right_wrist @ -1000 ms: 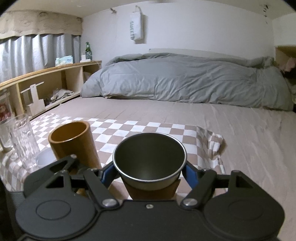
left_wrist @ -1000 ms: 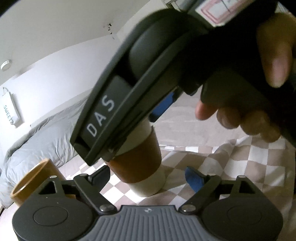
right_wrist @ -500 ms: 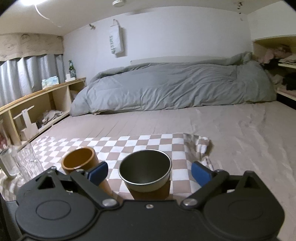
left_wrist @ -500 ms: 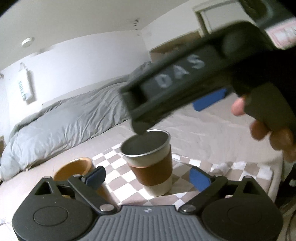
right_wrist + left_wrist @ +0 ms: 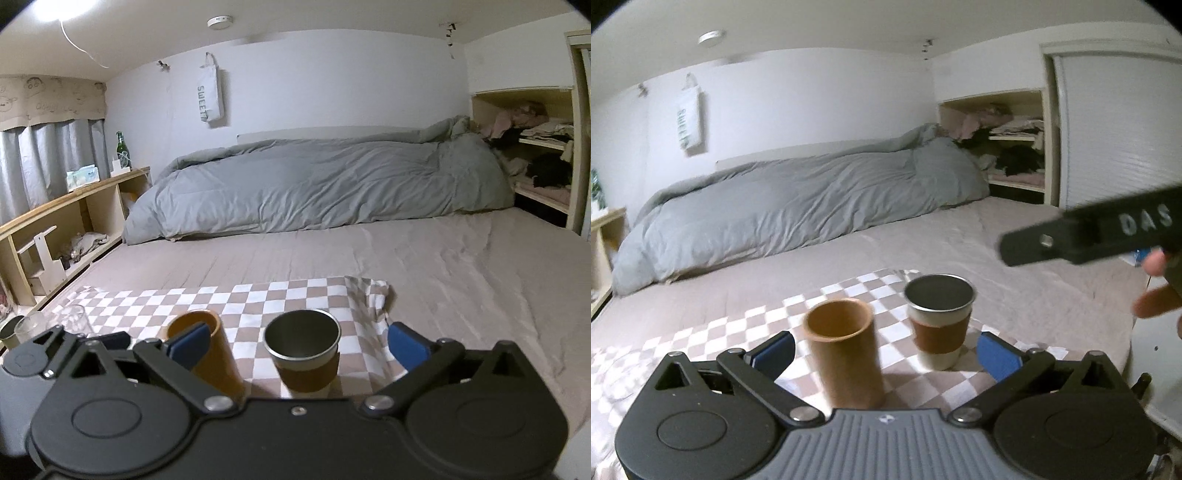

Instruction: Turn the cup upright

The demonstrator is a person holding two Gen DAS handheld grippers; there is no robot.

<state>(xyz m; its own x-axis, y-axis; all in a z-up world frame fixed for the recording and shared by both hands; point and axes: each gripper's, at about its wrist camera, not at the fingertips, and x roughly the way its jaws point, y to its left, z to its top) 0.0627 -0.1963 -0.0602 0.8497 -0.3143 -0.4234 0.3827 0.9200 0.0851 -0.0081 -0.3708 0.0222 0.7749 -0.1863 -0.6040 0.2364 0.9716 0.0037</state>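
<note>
A metal cup with a brown sleeve (image 5: 939, 321) stands upright, mouth up, on the checkered cloth (image 5: 761, 325); it also shows in the right wrist view (image 5: 303, 352). A brown cylindrical cup (image 5: 846, 354) stands upright left of it, also in the right wrist view (image 5: 207, 350). My left gripper (image 5: 886, 354) is open and empty, behind both cups. My right gripper (image 5: 297, 345) is open and empty, drawn back from the metal cup. Its body shows at the right of the left wrist view (image 5: 1108, 236).
The cloth lies on a bed sheet (image 5: 443, 266) with a grey duvet (image 5: 314, 184) at the back. Glass cups (image 5: 48, 323) stand at the cloth's left end. Wooden shelves (image 5: 55, 229) line the left; a closet shelf (image 5: 535, 147) is at the right.
My right gripper opened, let go of the metal cup and drew back, leaving it upright on the cloth. My left gripper pulled back and swung to face both cups.
</note>
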